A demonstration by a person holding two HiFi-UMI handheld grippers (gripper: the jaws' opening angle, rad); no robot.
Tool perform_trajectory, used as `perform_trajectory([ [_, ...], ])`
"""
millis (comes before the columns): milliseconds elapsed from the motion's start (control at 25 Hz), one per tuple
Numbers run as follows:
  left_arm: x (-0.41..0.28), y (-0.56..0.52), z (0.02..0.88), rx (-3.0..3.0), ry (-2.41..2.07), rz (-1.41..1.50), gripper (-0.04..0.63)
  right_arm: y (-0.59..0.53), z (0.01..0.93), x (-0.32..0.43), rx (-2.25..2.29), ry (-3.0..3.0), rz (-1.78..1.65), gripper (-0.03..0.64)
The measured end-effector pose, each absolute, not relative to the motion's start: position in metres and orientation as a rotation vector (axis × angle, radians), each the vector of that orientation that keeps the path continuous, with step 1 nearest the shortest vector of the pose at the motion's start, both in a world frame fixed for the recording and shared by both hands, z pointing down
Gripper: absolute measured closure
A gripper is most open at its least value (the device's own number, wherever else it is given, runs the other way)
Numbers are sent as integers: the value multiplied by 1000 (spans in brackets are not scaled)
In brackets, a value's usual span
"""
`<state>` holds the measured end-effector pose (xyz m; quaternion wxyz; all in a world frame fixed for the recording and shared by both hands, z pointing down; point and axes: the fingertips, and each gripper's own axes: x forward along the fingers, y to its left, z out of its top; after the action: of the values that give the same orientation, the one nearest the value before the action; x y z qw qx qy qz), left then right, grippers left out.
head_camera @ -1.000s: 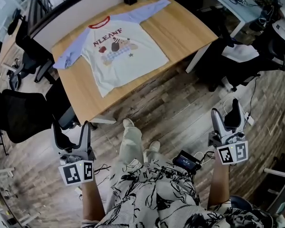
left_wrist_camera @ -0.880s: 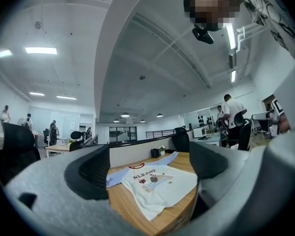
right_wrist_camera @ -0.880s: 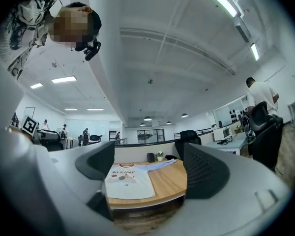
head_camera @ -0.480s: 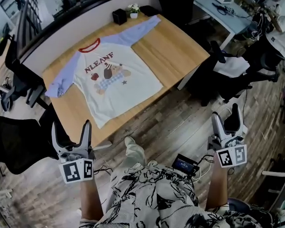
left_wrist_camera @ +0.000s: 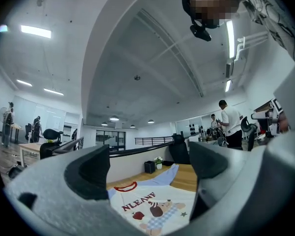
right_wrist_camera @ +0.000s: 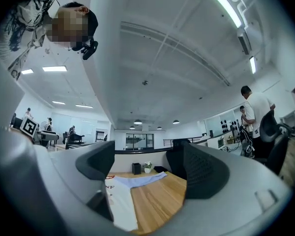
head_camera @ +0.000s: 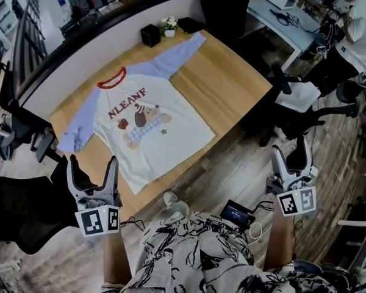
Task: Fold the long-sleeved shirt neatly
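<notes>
Long-sleeved shirt [head_camera: 147, 125]: flat on wooden table [head_camera: 232, 84]. My left gripper [head_camera: 93, 176] and right gripper [head_camera: 291, 157]: jaws apart, empty, short of the table.

Open-plan office. Wooden desk [head_camera: 232, 87] backed by a low divider panel [head_camera: 91, 50]; black swivel chairs [head_camera: 21, 212] alongside; a second desk [head_camera: 274, 17] with gear beyond. Wood-plank floor [head_camera: 232, 163]. Long ceiling strip lights [right_wrist_camera: 225, 6]; people [left_wrist_camera: 231, 124] standing at far workstations.
</notes>
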<state>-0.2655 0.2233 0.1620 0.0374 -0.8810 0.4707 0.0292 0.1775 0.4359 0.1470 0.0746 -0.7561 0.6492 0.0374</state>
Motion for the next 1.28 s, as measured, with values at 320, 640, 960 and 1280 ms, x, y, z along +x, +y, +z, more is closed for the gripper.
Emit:
perform_trajectory([
  [320, -262, 169, 171, -2729, 1390, 66, 100, 388, 156, 177, -2306, 1926, 104, 187],
  [640, -238, 131, 194, -2766, 1406, -10, 100, 340, 181, 205, -2300, 1949, 18, 189],
  [960, -178, 60, 206, -2724, 1428, -183, 100, 226, 213, 282, -2205, 2082, -79, 189],
  [1280, -59, -44, 196, -2775, 1226, -327, 100, 105, 242, 381, -2162, 2230, -103, 189],
])
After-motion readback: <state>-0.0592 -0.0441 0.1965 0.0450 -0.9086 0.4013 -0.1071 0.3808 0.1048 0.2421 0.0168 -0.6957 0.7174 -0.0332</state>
